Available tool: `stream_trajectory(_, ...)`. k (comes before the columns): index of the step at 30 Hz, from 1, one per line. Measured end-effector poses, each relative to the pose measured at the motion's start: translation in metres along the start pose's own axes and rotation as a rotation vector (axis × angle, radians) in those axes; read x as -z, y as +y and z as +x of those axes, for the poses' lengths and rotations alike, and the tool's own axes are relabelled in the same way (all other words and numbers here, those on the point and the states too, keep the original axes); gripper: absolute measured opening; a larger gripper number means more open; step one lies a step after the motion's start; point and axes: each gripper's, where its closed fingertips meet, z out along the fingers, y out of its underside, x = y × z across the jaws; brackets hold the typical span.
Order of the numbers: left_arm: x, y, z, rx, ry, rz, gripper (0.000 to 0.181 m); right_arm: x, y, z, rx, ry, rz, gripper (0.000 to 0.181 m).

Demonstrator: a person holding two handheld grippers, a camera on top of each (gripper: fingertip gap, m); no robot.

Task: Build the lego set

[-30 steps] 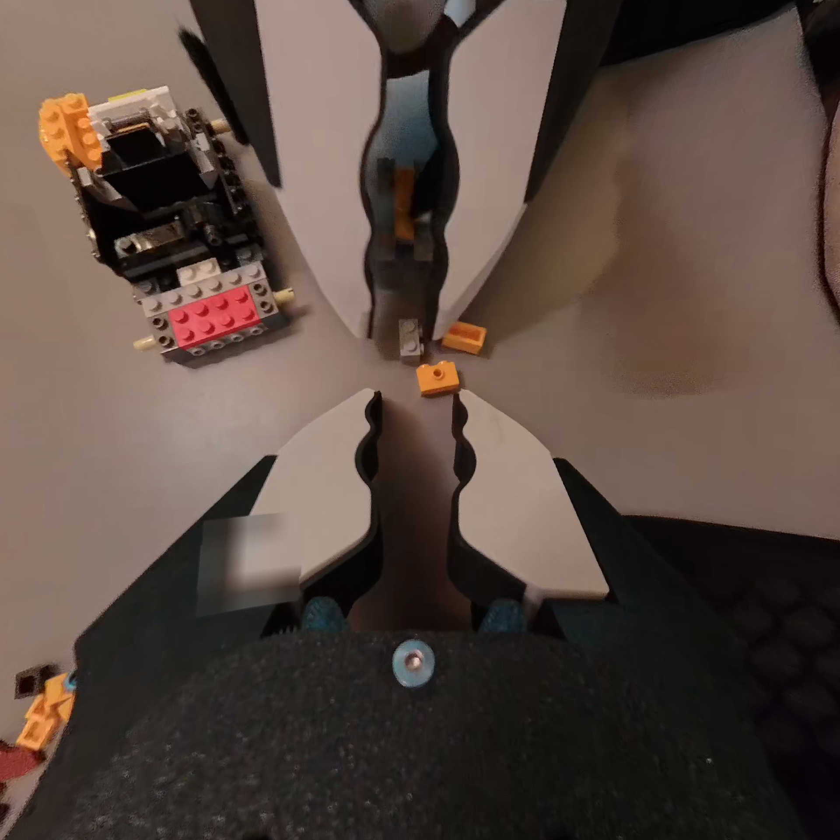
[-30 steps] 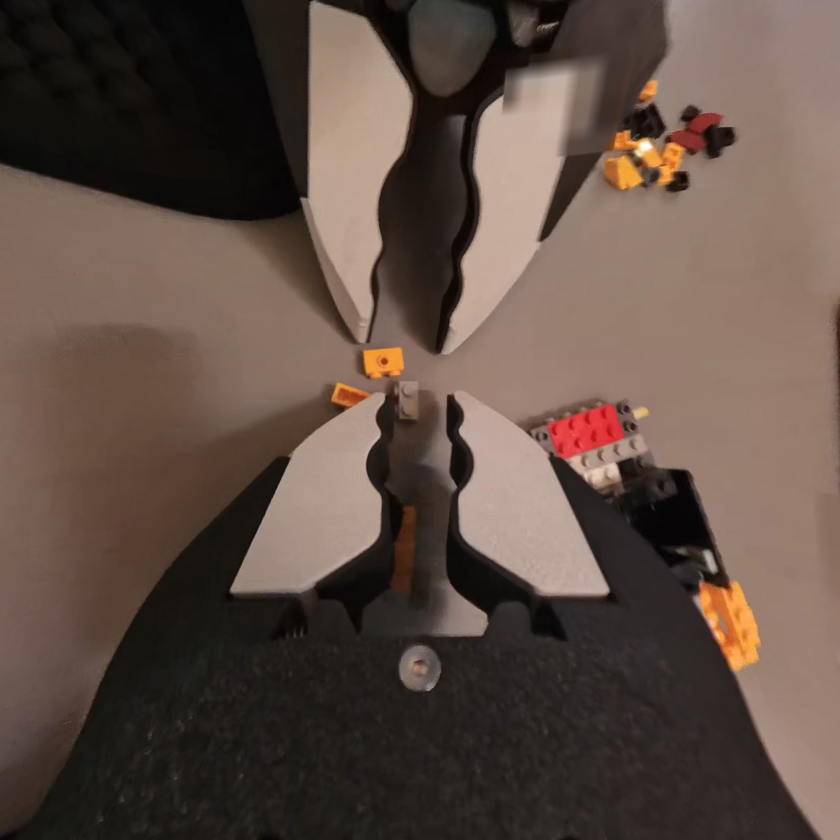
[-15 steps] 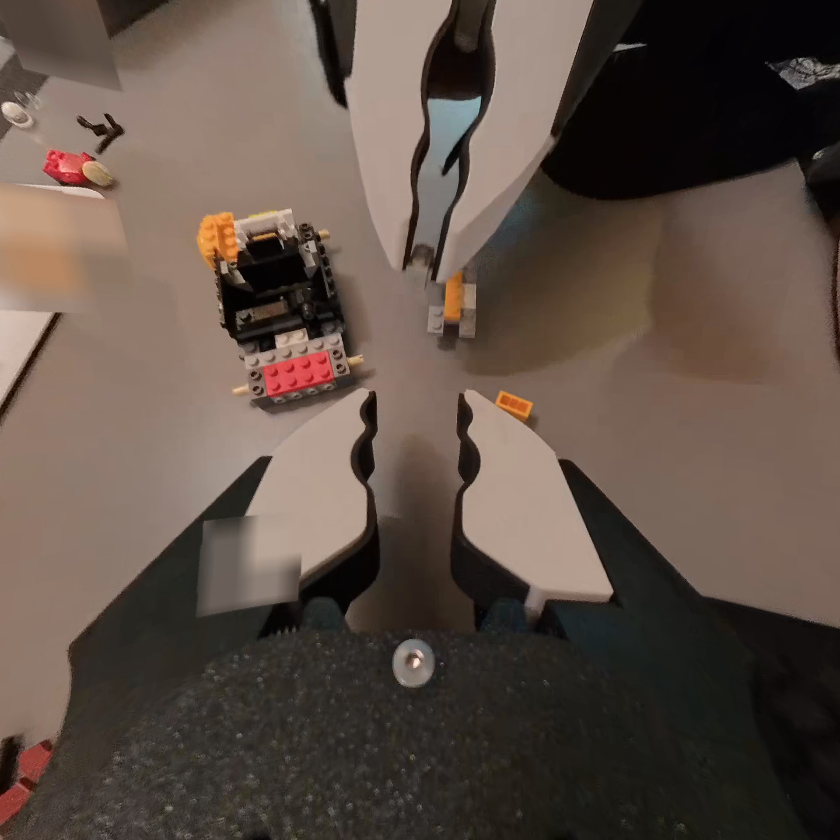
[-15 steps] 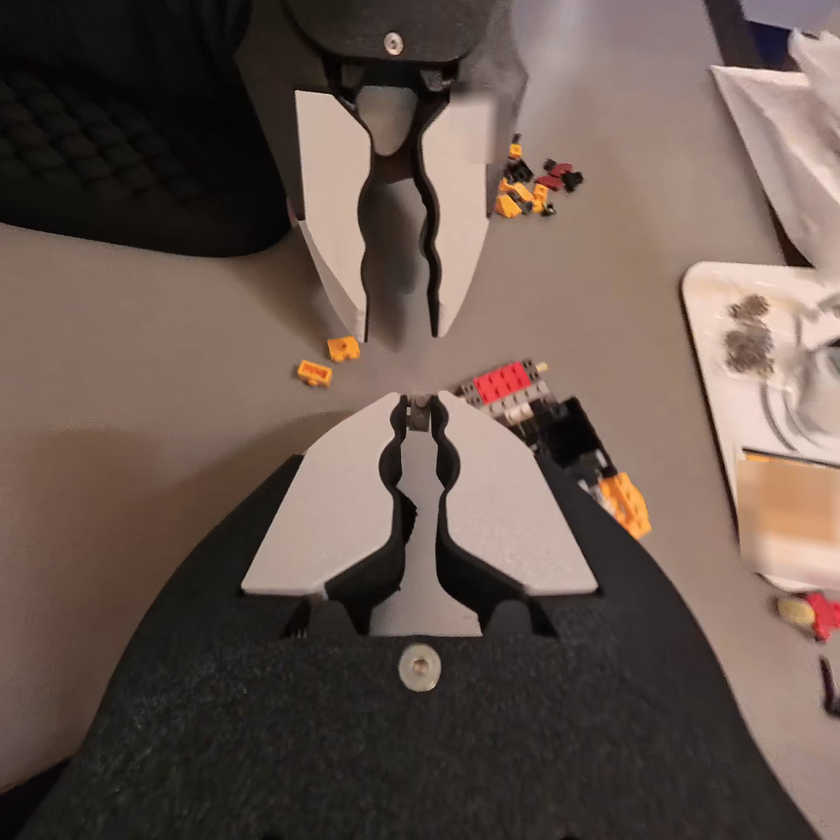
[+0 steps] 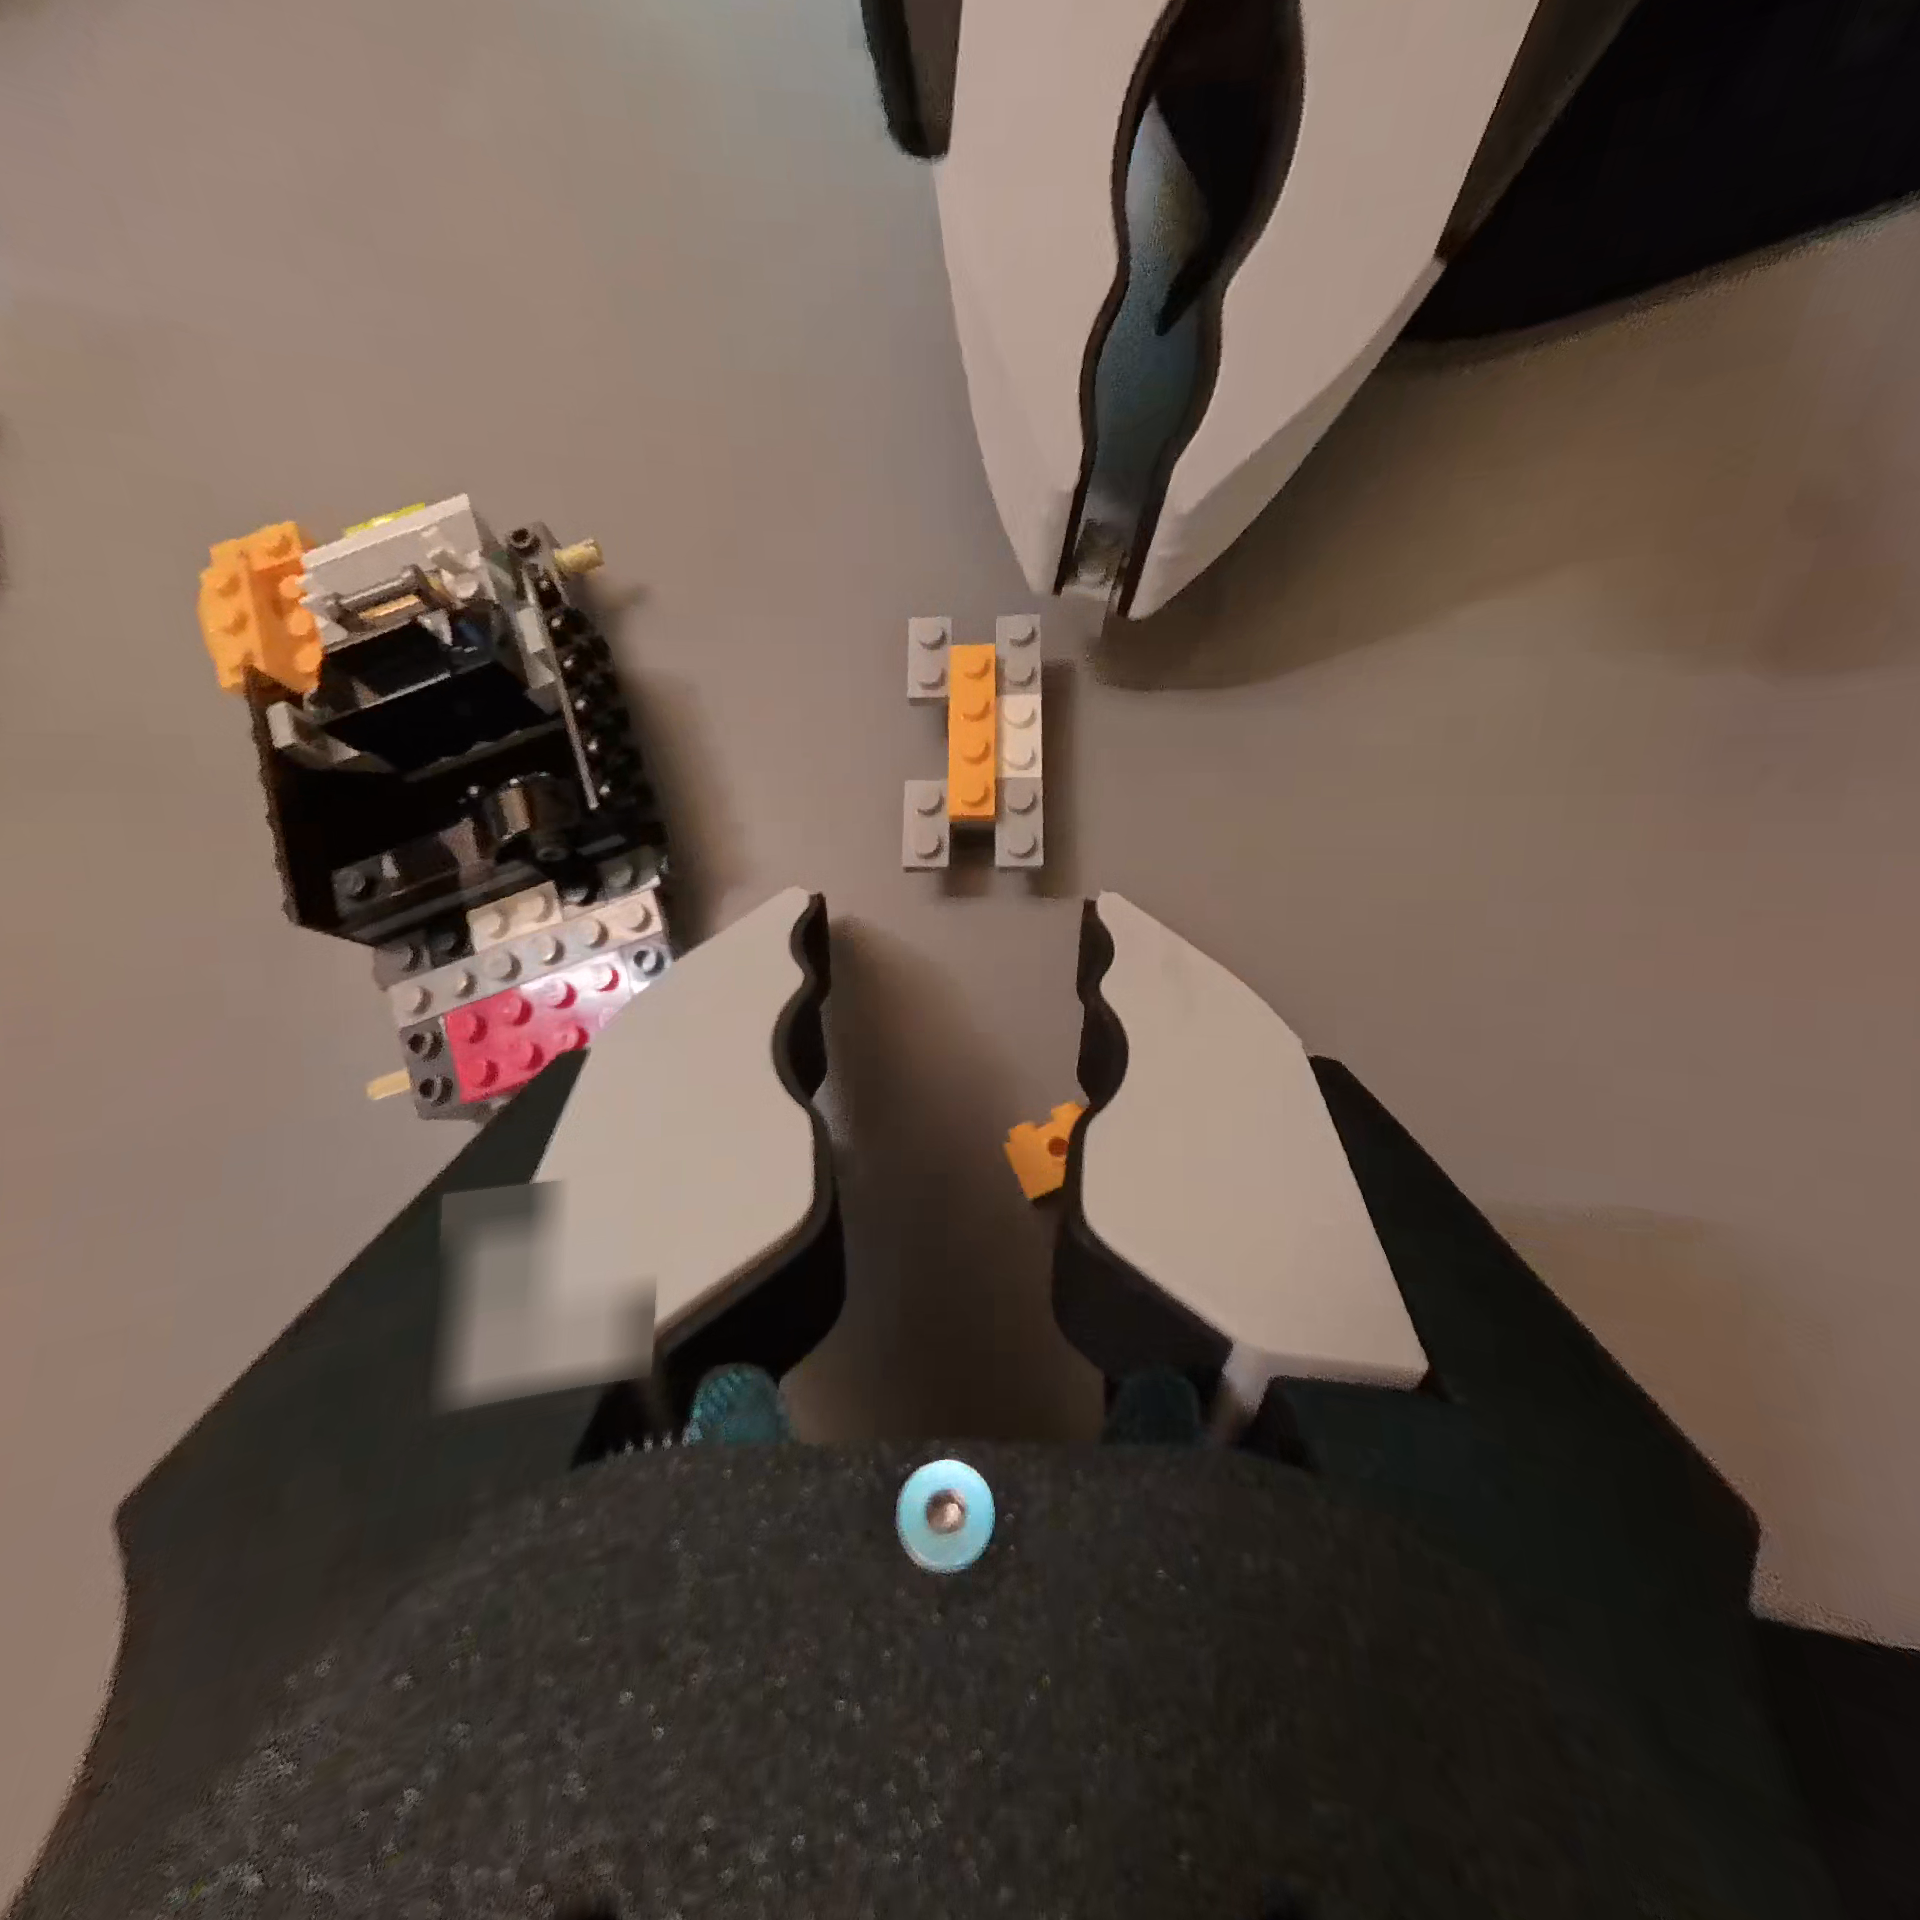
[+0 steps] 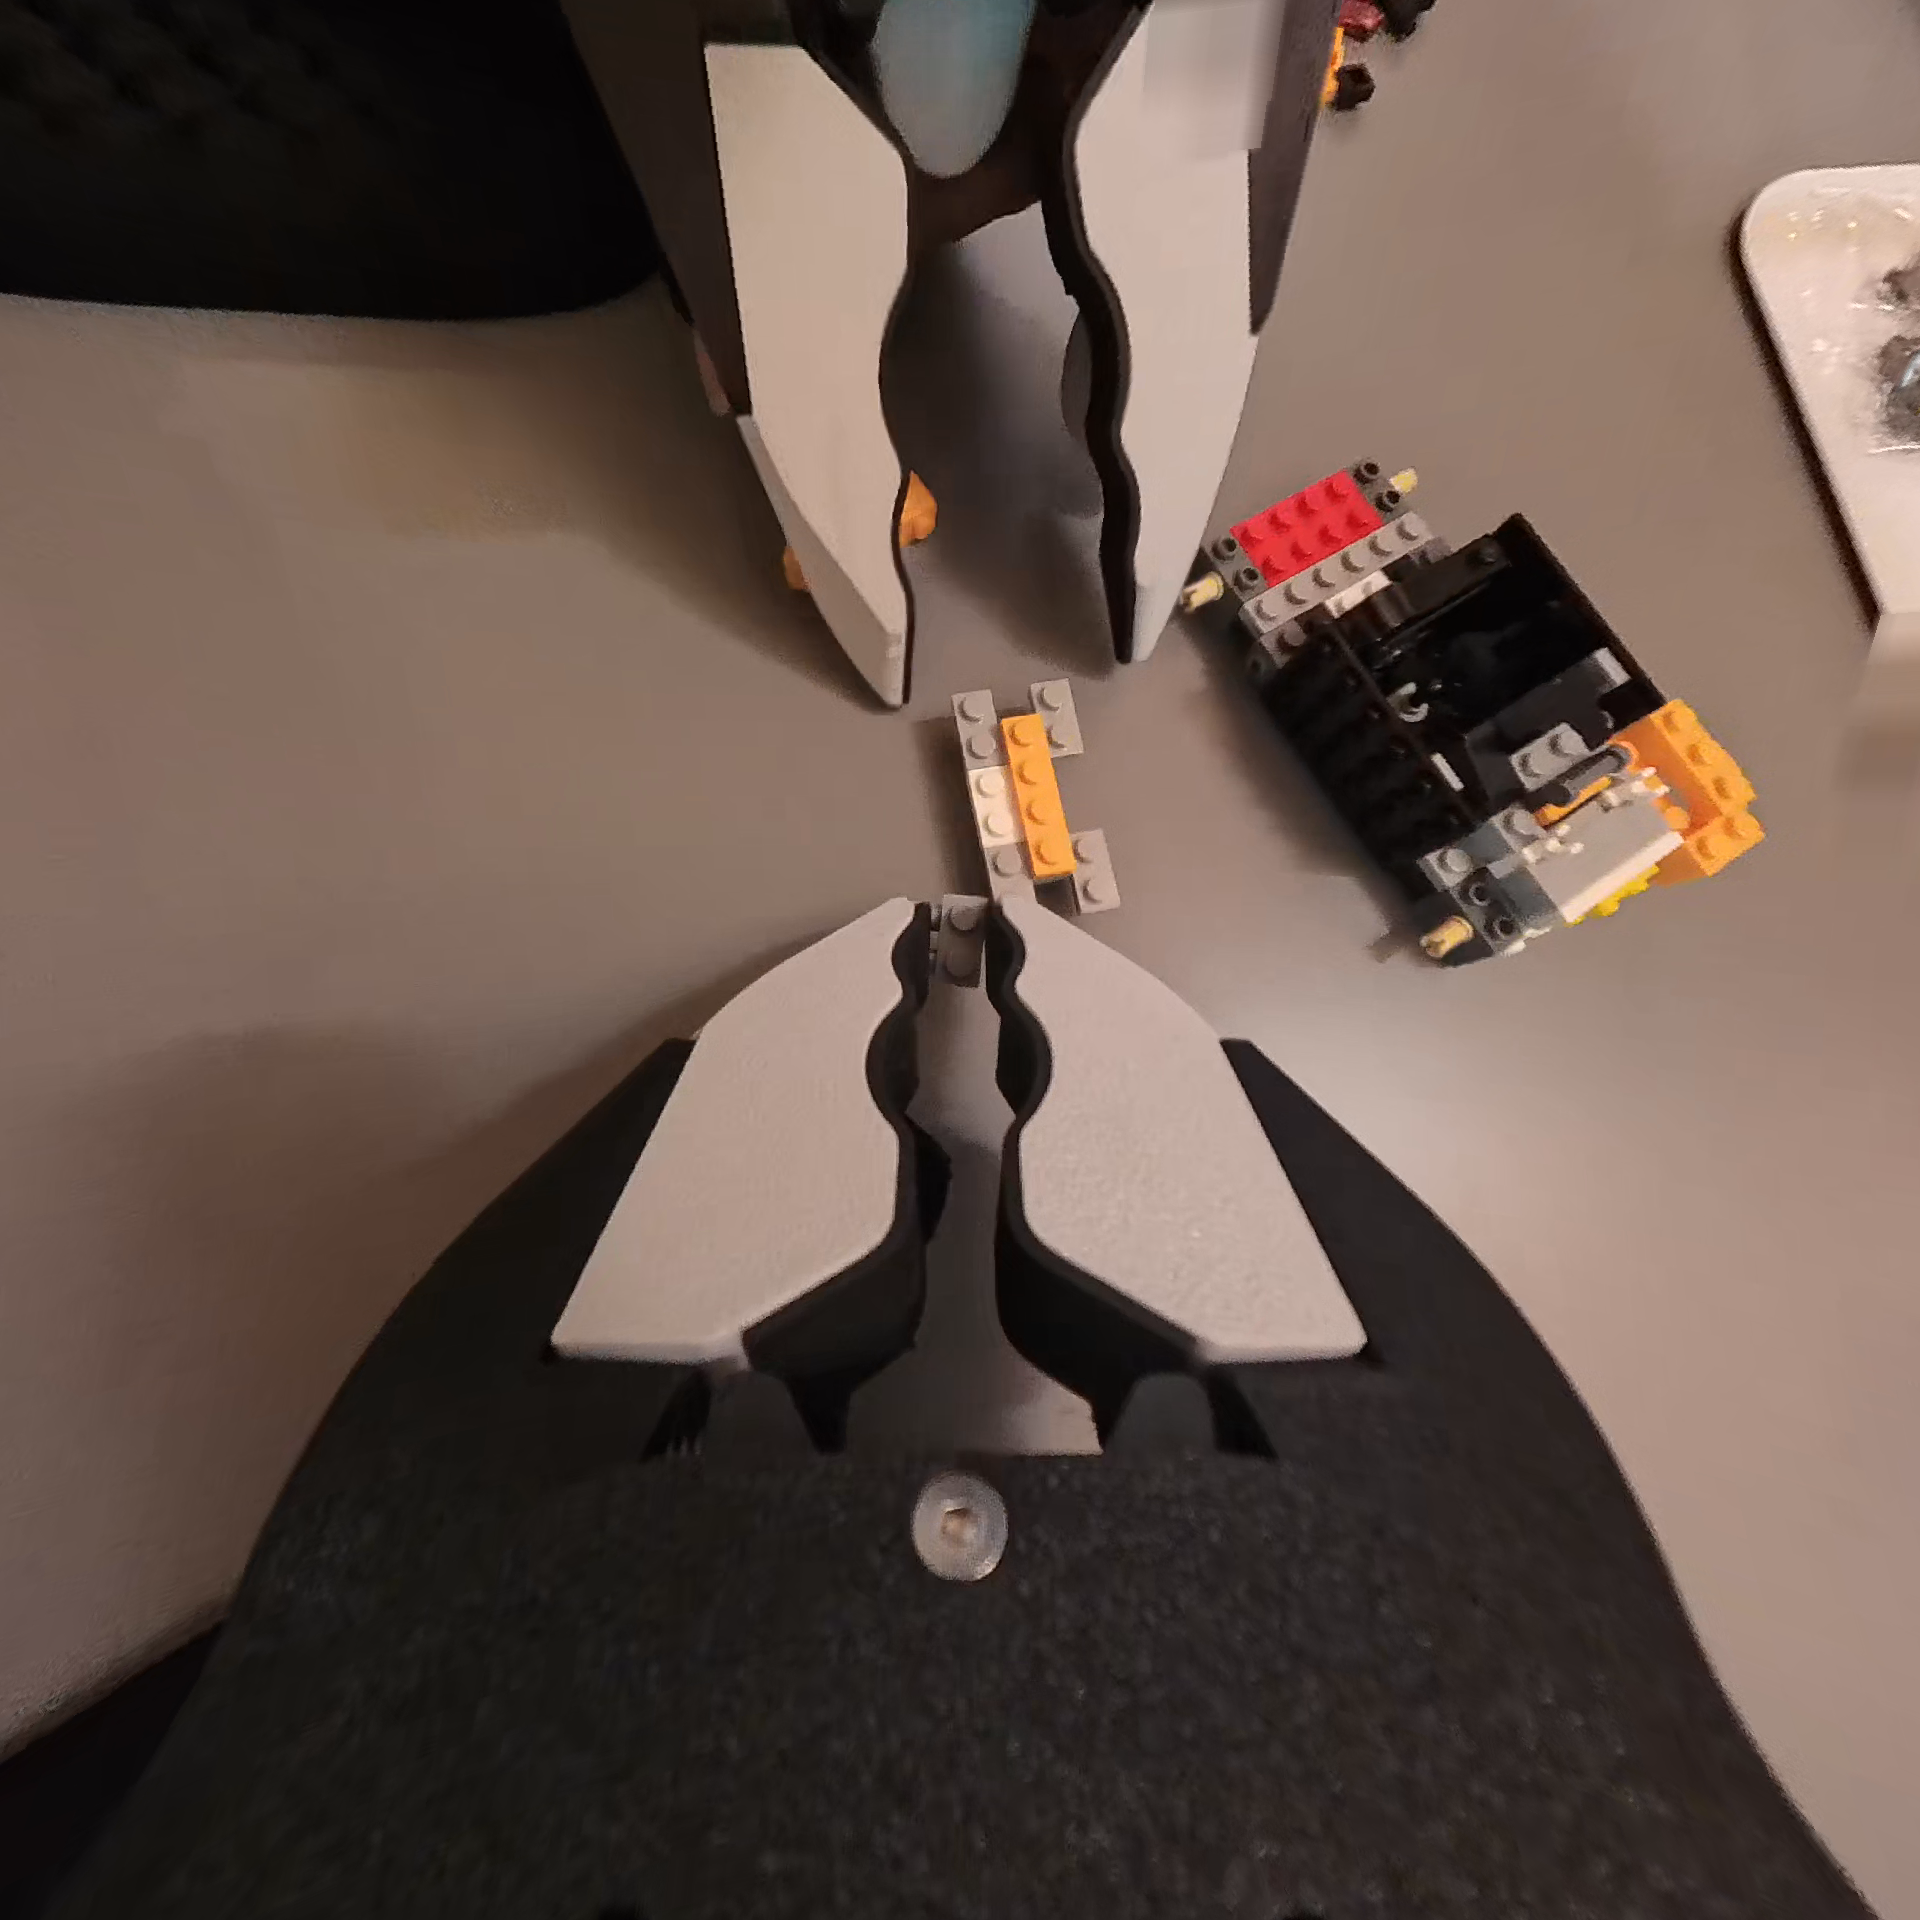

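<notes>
Right gripper (image 6: 958,914) fingers clamped on small grey plate (image 6: 960,943). Grey-orange sub-assembly (image 6: 1029,798) on table just beyond tips. Left gripper (image 5: 954,909) fingers apart, empty; orange brick (image 5: 1041,1147) beside its right finger.

Dim, warm light; soft shadows pool on the counter (image 5: 1558,831) beside each tool, edges bowed and slightly blurred.

Grey table (image 5: 1455,831) w/ lego vehicle (image 5: 447,790), small sub-assembly (image 5: 975,743), orange brick (image 5: 1042,1148).
</notes>
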Motion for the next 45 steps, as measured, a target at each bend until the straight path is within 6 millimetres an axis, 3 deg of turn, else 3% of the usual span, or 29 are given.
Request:
stream_trajectory(13, -0.005, -0.004, 0.005, -0.007, 0.001, -0.002, 0.032, -0.001, 0.001, 0.009, -0.025, 0.021, 0.015, 0.009)
stream_trajectory(20, 0.011, -0.002, -0.02, 0.053, -0.139, 0.017, 0.024, 0.011, -0.003, 0.023, -0.068, 0.032, 0.074, 0.01)
stream_trajectory(24, 0.012, -0.011, -0.004, 0.046, -0.056, 0.071, 0.033, 0.013, -0.014, 0.022, -0.066, 0.008, 0.112, 0.01)
stream_trajectory(28, 0.001, -0.005, 0.001, 0.029, -0.031, 0.017, 0.043, 0.008, -0.019, 0.013, -0.05, -0.038, 0.118, 0.01)
stream_trajectory(34, -0.006, -0.006, 0.004, 0.018, 0.004, 0.003, 0.025, -0.001, -0.019, 0.004, -0.01, -0.089, 0.06, 0.01)
stream_trajectory(45, -0.008, -0.007, 0.008, 0.006, 0.027, 0.006, 0.025, -0.019, -0.025, 0.001, 0.138, -0.104, -0.106, 0.01)
